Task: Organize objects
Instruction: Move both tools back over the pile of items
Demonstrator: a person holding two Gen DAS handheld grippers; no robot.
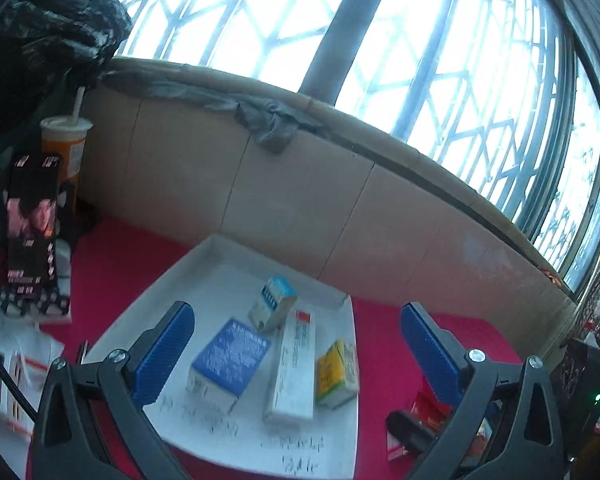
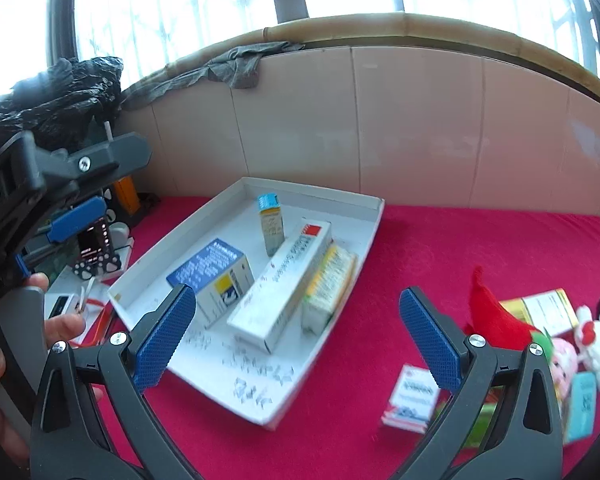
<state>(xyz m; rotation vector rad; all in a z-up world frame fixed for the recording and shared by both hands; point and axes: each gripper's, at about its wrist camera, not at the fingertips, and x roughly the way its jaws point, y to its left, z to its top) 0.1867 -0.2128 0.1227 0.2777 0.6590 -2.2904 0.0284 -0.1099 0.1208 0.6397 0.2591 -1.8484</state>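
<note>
A red cloth (image 2: pixel 440 240) is spread over the surface, which is backed by a tiled wall (image 2: pixel 380 120) under a window (image 1: pixel 420 40). A white tray (image 2: pixel 236 364) is set on the cloth toward the surface's back left, its far edge near the wall. Four boxes are held in it. A long white box (image 2: pixel 280 280) is laid along the tray's middle. A blue-topped box (image 2: pixel 210 270) is placed beside it toward the tray's left edge, and a yellow box (image 2: pixel 328 284) is set against the tray's right edge, touching the long box. A small blue-capped box (image 2: pixel 271 224) is stood upright near the tray's far edge.

The left gripper (image 1: pixel 296 356) is held over the tray's near part with its jaws wide apart and nothing between its pads (image 1: pixel 164 352). The right gripper (image 2: pixel 300 340) is held over the tray's near right edge, likewise spread wide and empty. In the right view the left gripper is seen at the left edge, gripped by a hand (image 2: pixel 60 326).

At the surface's right edge a red-hatted doll (image 2: pixel 500 316), a white figure (image 2: pixel 596 340) and a small red-and-white packet (image 2: pixel 412 404) are scattered on the cloth, well apart from the tray. At the back left corner a tall dark box (image 1: pixel 30 224) is stood before an orange cup (image 1: pixel 66 148) with a straw. A grey rag (image 1: pixel 260 116) is draped over the sill.
</note>
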